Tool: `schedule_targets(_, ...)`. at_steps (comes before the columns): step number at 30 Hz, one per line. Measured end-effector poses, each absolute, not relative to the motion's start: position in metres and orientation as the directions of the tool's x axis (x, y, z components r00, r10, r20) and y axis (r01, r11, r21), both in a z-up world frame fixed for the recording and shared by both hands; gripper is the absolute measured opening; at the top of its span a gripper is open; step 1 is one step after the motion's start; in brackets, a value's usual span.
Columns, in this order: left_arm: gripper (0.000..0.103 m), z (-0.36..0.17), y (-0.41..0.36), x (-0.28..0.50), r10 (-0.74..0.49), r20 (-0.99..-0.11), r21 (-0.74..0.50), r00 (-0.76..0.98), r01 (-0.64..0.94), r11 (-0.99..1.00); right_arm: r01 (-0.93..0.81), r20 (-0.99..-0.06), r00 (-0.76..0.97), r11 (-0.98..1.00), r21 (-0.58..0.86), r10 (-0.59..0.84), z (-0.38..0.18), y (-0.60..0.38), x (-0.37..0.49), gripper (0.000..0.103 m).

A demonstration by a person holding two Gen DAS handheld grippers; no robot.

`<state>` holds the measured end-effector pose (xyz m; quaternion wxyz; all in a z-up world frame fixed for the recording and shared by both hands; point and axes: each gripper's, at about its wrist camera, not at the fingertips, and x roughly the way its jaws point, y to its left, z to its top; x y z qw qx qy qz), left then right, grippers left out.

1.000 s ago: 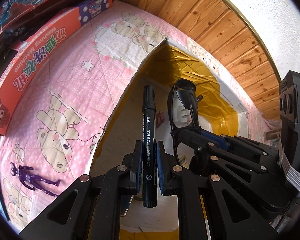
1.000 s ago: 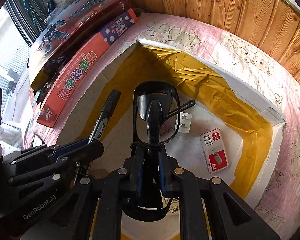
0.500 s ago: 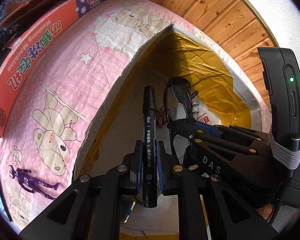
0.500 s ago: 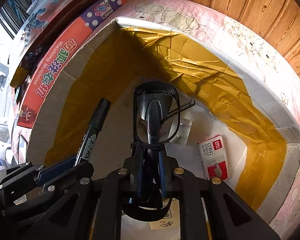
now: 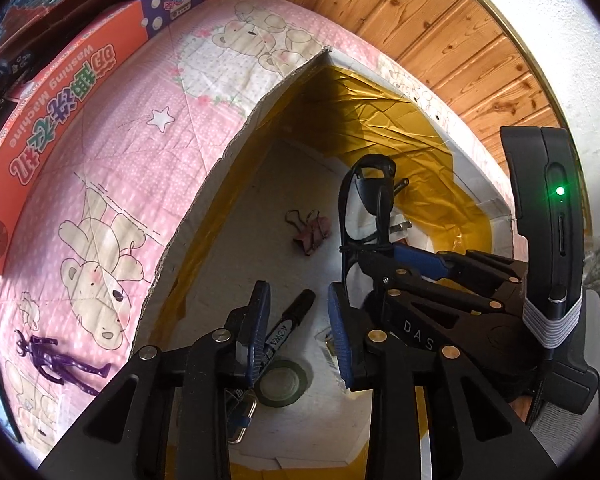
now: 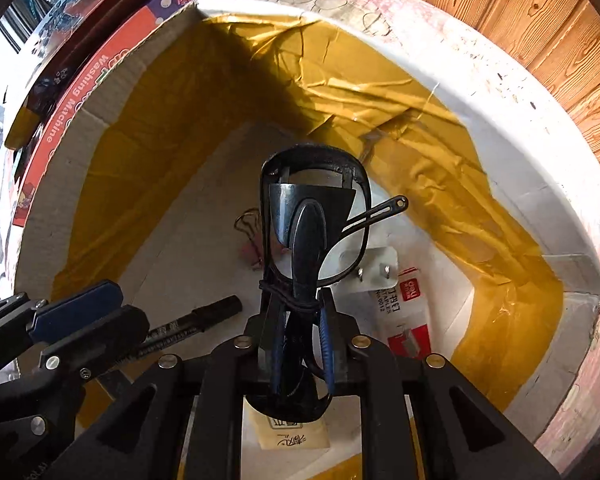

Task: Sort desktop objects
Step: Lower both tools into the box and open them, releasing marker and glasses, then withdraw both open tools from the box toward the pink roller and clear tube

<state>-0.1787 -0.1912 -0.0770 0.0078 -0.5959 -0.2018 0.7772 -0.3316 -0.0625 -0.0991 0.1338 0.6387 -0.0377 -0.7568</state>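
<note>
Holding the glasses (image 6: pixel 314 240) in my right gripper (image 6: pixel 300 332), jaws clamped on the folded frame, long axis pointing into the box (image 6: pixel 500 92). My left gripper (image 5: pixel 300 336) hangs wide open; the marker (image 5: pixel 290 320) lies on the box floor directly below it.

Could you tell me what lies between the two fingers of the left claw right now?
The black marker lies on the box floor below the open left claw, seen between its fingers in the left wrist view, with a tape roll nearer the camera.
</note>
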Motion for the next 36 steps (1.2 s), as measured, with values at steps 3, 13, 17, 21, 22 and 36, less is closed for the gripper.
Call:
schedule_targets(3,0.033,-0.071,-0.195,-0.177,0.246,-0.921,-0.322,-0.302,0.239,-0.916,0.138,-0.949,-0.185,-0.963,0.233,-0.256,-0.087,-0.057,-0.327,0.033)
schedule_targets(13,0.038,-0.041,-0.203,-0.158,0.203,-0.905,-0.314,-0.373,0.266,-0.911,0.136,-0.908,-0.263,-0.945,0.299,-0.325,-0.040,-0.032,-0.288,0.049)
schedule_targets(17,0.038,-0.030,-0.193,-0.145,0.198,-0.900,-0.308,-0.388,0.247,-0.919,0.163,-0.872,-0.316,-0.927,0.338,-0.373,-0.019,-0.012,-0.270,0.050)
schedule_targets(21,0.038,-0.007,-0.174,-0.128,0.123,-0.889,-0.233,-0.440,0.206,-0.950,0.191,-0.839,-0.371,-0.917,0.351,-0.399,-0.003,-0.004,-0.242,0.050)
schedule_targets(22,0.038,-0.001,-0.169,-0.124,0.097,-0.885,-0.205,-0.455,0.194,-0.959,0.199,-0.830,-0.389,-0.916,0.348,-0.400,0.003,0.000,-0.235,0.050)
schedule_targets(36,0.038,0.052,-0.085,-0.058,0.178,-0.757,-0.141,-0.628,-0.110,-0.984,0.242,-0.557,-0.731,-0.913,0.328,-0.394,0.035,0.066,-0.092,0.058)
